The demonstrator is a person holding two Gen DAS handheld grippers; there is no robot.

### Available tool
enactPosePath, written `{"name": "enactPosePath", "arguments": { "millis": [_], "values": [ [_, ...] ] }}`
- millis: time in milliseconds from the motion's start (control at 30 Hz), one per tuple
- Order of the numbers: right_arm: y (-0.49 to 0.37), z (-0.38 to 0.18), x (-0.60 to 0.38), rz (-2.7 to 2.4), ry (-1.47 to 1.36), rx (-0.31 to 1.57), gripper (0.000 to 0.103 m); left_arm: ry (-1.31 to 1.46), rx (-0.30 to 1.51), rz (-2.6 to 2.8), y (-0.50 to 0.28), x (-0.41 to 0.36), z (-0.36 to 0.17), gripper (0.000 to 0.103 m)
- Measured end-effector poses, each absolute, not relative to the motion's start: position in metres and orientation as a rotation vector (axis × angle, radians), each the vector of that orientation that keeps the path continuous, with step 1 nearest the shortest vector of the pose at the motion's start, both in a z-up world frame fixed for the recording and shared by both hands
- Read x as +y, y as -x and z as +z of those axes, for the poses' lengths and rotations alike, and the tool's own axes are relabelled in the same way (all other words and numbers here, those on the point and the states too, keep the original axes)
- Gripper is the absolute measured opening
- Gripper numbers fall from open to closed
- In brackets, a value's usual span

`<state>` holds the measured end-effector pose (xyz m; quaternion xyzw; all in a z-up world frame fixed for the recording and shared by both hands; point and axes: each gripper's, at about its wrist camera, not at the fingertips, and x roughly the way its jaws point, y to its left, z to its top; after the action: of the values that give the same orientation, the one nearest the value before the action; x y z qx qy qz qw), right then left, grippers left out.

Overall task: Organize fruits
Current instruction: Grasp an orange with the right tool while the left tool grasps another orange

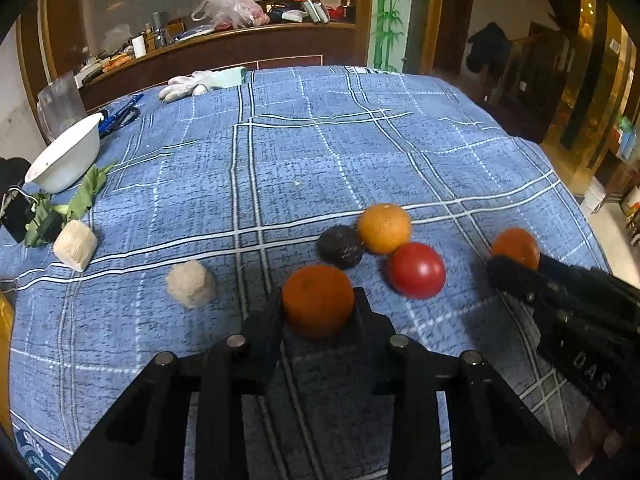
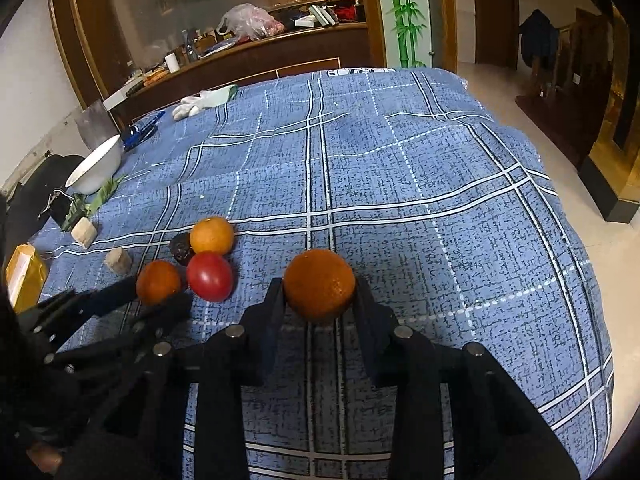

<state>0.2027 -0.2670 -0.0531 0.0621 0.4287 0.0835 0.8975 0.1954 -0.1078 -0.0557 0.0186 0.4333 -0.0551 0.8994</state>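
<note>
Each gripper, left (image 1: 318, 300) and right (image 2: 319, 286), is clenched on its own orange (image 1: 318, 300) (image 2: 319, 284), seemingly to join the fruit cluster (image 1: 384, 228) nearby.

On a blue plaid cloth (image 2: 400, 200), the right gripper (image 2: 319, 292) clamps a dark orange (image 2: 319, 283). Left of that orange: a red tomato (image 2: 209, 276), a paler orange (image 2: 211, 235), and the left gripper (image 2: 158, 294) gripping another orange (image 2: 158, 281).
</note>
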Motion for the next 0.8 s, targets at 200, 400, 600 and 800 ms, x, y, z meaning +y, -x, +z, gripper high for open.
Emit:
{"name": "enactPosePath", "arguments": {
  "millis": [200,400,600,800],
  "values": [
    [-0.203,-0.053,-0.266,0.173,-0.122,0.888,0.035,-0.064,0.898,-0.086,-0.167,-0.092,-0.046,0.032],
    [-0.204,-0.055,-0.262,0.134,-0.101,0.903,0.035,-0.044,0.905,-0.033,-0.146,-0.072,-0.039,0.032],
    [-0.178,-0.052,-0.246,0.136,-0.078,0.918,0.035,-0.027,0.896,-0.018,-0.117,-0.056,-0.031,0.032],
    [-0.138,-0.045,-0.227,0.156,-0.054,0.918,0.035,-0.014,0.876,-0.004,-0.089,-0.039,-0.023,0.032]
  ]
}}
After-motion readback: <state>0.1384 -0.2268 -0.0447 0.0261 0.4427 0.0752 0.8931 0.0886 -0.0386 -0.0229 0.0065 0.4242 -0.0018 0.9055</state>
